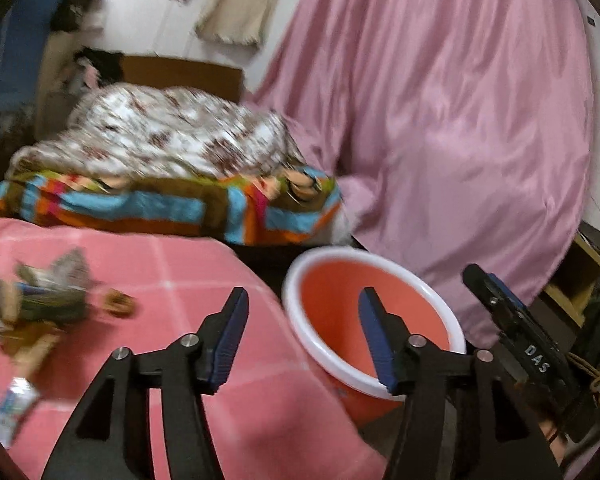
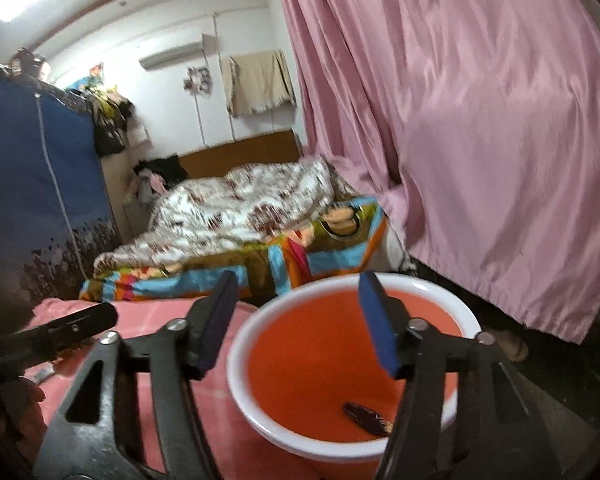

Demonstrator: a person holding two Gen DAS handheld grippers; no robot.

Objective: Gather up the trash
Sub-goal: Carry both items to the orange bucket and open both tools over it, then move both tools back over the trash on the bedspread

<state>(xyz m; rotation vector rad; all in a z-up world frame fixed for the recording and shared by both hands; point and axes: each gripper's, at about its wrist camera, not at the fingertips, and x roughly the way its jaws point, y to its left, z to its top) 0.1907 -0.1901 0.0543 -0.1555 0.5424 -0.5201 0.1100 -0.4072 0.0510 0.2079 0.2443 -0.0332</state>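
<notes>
Behind everything hangs one large glossy pink curtain (image 2: 480,128), filling the right side of both wrist views. Left of it lies one bed with a wooden headboard (image 2: 240,152), carrying one white quilt with a brown floral print (image 2: 244,208) over one bright patchwork cover in blue, orange and brown (image 1: 160,208). One tall blue fabric wardrobe (image 2: 32,176) stands at the far left. Nearer, one pink checked cloth (image 1: 180,276) covers the surface below the left gripper (image 1: 303,340).

One round orange plastic bucket with a white rim (image 2: 312,368) stands just beside the pink cloth's edge. One dark, crumpled wrapper (image 2: 366,420) lies at its bottom, alone on the orange floor.

Two grippers show, each with two black arms and two blue pads. The left gripper hangs with its jaws apart and empty, one pad over the cloth, the other over the bucket's mouth. The right gripper (image 2: 300,320) hangs above the bucket with its jaws spread wide and nothing between them.

On the cloth at the left sits one blurred heap of scrap wrappers and paper (image 1: 40,296); its pieces cannot be counted. One small white tube-like packet (image 1: 14,404) lies nearer the edge.
</notes>
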